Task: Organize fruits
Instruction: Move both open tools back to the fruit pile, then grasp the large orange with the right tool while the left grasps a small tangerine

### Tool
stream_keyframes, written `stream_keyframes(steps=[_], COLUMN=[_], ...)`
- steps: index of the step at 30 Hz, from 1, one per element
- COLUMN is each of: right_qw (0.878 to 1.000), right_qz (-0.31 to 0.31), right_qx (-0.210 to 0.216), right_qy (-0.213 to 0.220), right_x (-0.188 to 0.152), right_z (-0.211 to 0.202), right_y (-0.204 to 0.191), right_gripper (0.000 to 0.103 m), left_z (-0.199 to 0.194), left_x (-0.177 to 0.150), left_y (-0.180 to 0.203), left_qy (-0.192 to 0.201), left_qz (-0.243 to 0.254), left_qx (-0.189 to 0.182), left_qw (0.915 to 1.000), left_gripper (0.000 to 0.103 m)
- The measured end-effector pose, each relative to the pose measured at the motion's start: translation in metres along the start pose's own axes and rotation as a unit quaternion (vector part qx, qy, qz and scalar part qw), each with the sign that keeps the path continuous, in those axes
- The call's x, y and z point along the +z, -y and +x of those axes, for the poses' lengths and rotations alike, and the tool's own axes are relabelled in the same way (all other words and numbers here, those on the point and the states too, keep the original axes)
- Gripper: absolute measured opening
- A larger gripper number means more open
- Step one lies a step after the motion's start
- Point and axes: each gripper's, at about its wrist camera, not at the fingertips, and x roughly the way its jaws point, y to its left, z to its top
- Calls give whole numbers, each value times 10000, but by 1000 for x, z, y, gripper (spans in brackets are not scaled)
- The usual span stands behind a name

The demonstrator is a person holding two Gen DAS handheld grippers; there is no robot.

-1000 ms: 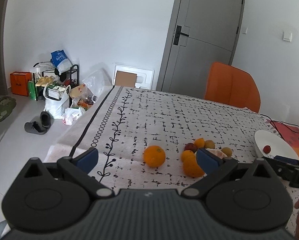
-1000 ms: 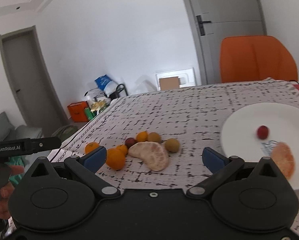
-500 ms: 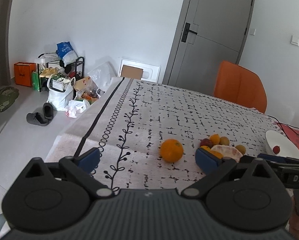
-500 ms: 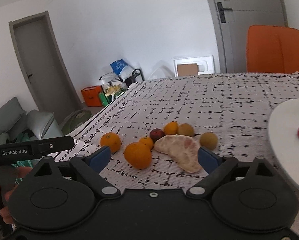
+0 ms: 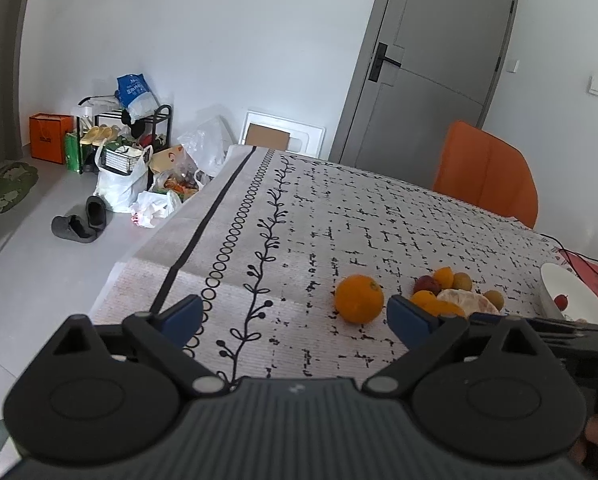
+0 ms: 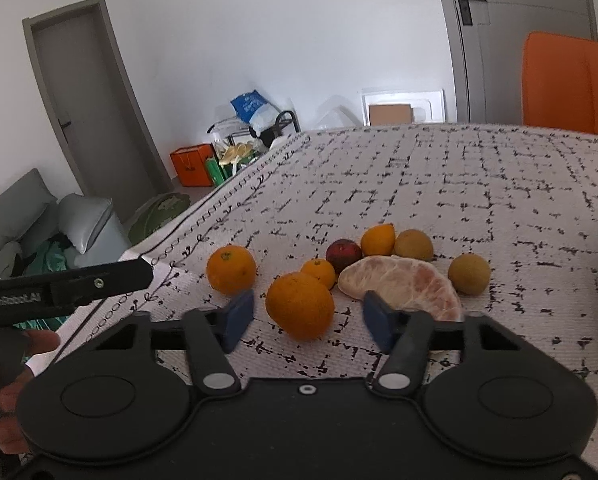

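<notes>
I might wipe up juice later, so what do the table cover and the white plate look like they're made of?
Table cover: apparently woven fabric, matte, with ribbed texture and a soft fold at the edge. White plate: probably glazed ceramic, smooth and slightly shiny, though plastic can't be ruled out.

In the left wrist view, the gripper body hides the near sides of the peeled citrus segment (image 5: 465, 303) and small orange (image 5: 423, 299). The white plate (image 5: 575, 300) is cut off at the right edge. Shoe rack (image 5: 127, 128) contents far left are too small to tell.
</notes>
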Motion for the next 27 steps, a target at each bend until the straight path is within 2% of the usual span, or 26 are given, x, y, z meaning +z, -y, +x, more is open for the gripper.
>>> stream_keyframes(steps=[1, 2, 10, 16, 19, 21, 27], right_qw=[10000, 9999, 9997, 9991, 9983, 9976, 9958], right_qz=[10, 35, 177, 289, 376, 426, 511], right_qx=[42, 144, 101, -116, -240, -318, -498], right_qy=[-40, -60, 104, 289, 375, 434, 578], right_x=[0, 0, 0, -1, -3, -4, -4], right_z=[2, 2, -16, -37, -46, -52, -68], right_y=[0, 1, 16, 31, 40, 46, 61], right_gripper=[39, 37, 35, 35, 35, 35, 35], left_z=[0, -1, 0, 8, 12, 15, 26], left_x=[0, 1, 5, 4, 2, 1, 2], left_y=[1, 2, 19, 35, 46, 53, 70], left_qy=[9, 21, 100, 31, -11, -35, -96], left_qz=[9, 26, 196, 338, 477, 545, 673], left_qx=[1, -2, -137, -407, -543, -615, -778], left_qw=[10000, 10000, 9997, 9986, 9974, 9966, 9947], left_gripper=[97, 97, 94, 84, 76, 68, 59])
